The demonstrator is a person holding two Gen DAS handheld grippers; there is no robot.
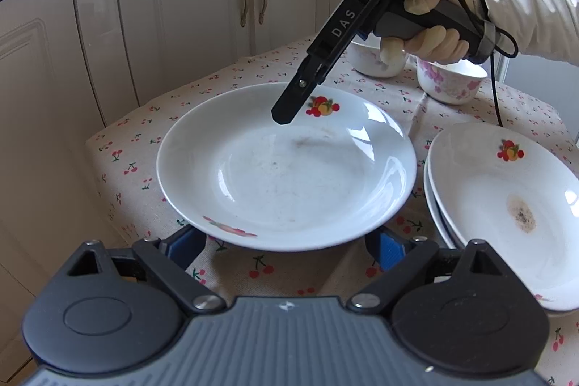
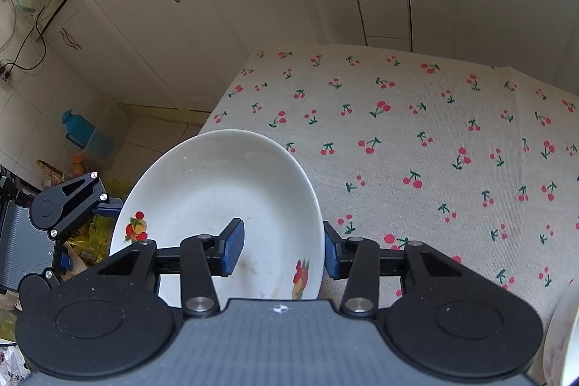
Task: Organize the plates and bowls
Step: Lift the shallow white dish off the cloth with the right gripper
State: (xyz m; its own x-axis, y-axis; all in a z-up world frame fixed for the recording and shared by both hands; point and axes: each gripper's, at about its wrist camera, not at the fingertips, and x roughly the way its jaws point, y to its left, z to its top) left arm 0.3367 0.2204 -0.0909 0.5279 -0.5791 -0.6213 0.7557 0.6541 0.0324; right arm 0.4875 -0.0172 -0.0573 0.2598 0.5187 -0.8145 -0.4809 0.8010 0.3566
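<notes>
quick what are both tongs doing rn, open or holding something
Left tongs: open, a finger on either side of the plate, not gripping it.
Right tongs: shut on the plate's rim.

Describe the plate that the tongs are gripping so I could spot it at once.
Start at the cherry-print tablecloth. On its near left part a single white plate with fruit pictures on its rim is pinched at its far edge by the right tongs. Unlike the stacked plates to its right, it has no dark brown stain.
</notes>
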